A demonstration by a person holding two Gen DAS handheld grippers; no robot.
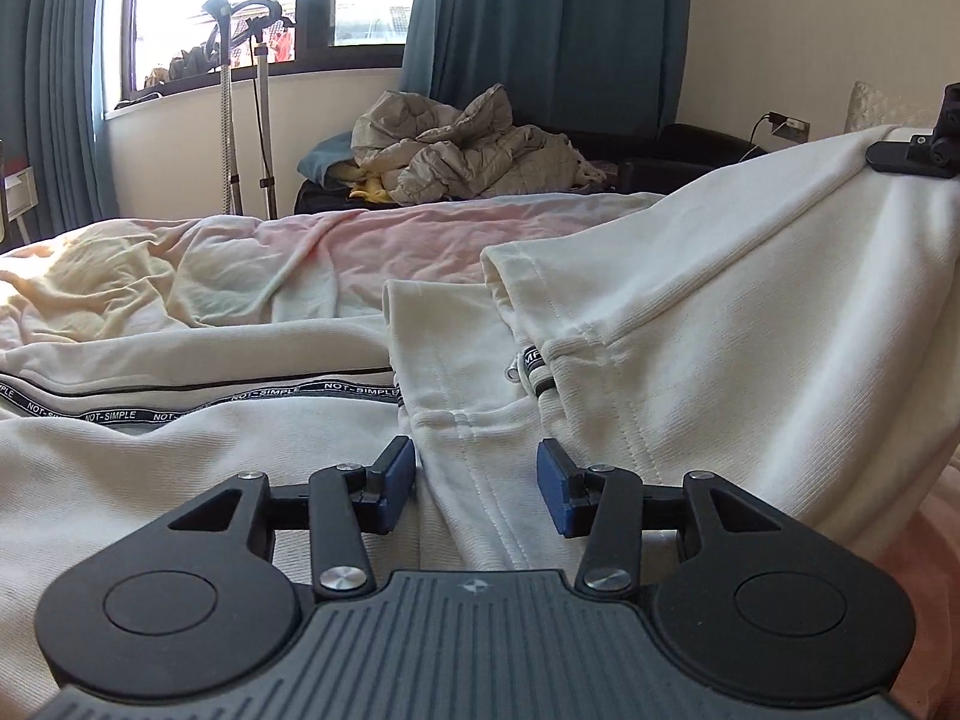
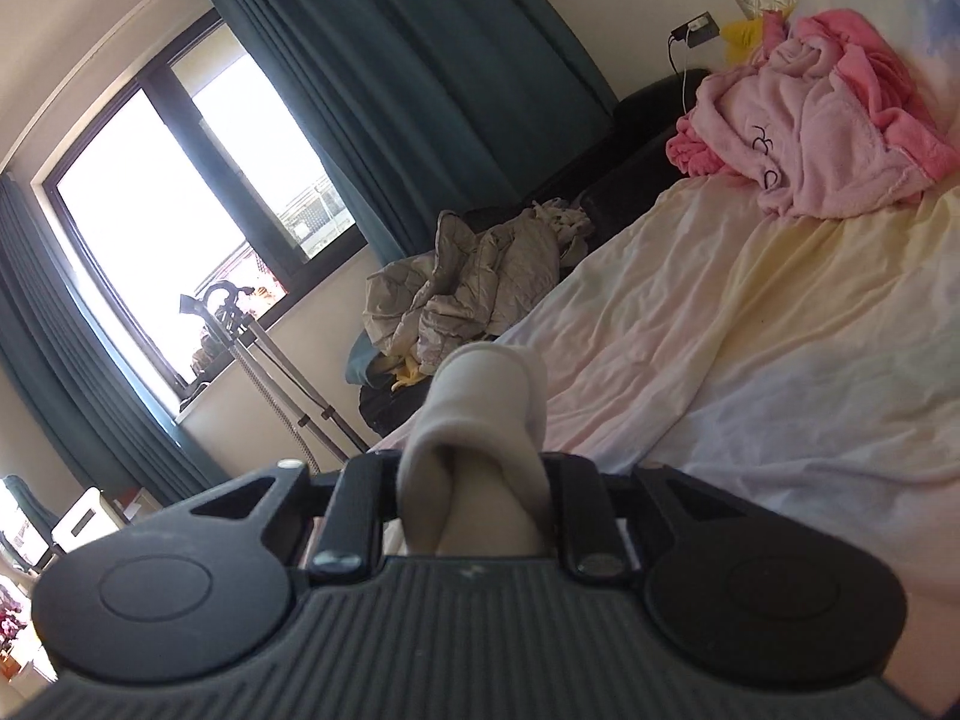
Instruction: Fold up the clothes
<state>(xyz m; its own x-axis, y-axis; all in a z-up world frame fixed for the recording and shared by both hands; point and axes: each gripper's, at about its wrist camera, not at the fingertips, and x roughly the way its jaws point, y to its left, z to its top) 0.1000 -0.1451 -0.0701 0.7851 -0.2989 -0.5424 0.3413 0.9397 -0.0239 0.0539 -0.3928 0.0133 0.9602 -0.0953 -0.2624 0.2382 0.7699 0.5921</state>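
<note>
A white zip jacket point(image 1: 720, 330) with black "NOT-SIMPLE" tape point(image 1: 240, 402) lies spread over the bed. My left gripper point(image 1: 477, 468) hovers low over its middle, open, and its blue pads point(image 1: 396, 480) stand apart on either side of a seam without pressing it. At the upper right of the left wrist view, the right gripper point(image 1: 918, 150) lifts one side of the jacket off the bed. In the right wrist view my right gripper point(image 2: 474, 468) is shut on a bunched fold of the white jacket point(image 2: 486, 396), which hides its pads.
The pastel bed sheet point(image 2: 750, 312) stretches to the right, with a heap of pink robe point(image 2: 810, 138) near the headboard. A grey quilted jacket point(image 1: 462, 144) lies on a dark sofa point(image 1: 690, 144) beyond the bed. A steamer stand point(image 1: 264, 108) is by the window with teal curtains point(image 1: 540, 30).
</note>
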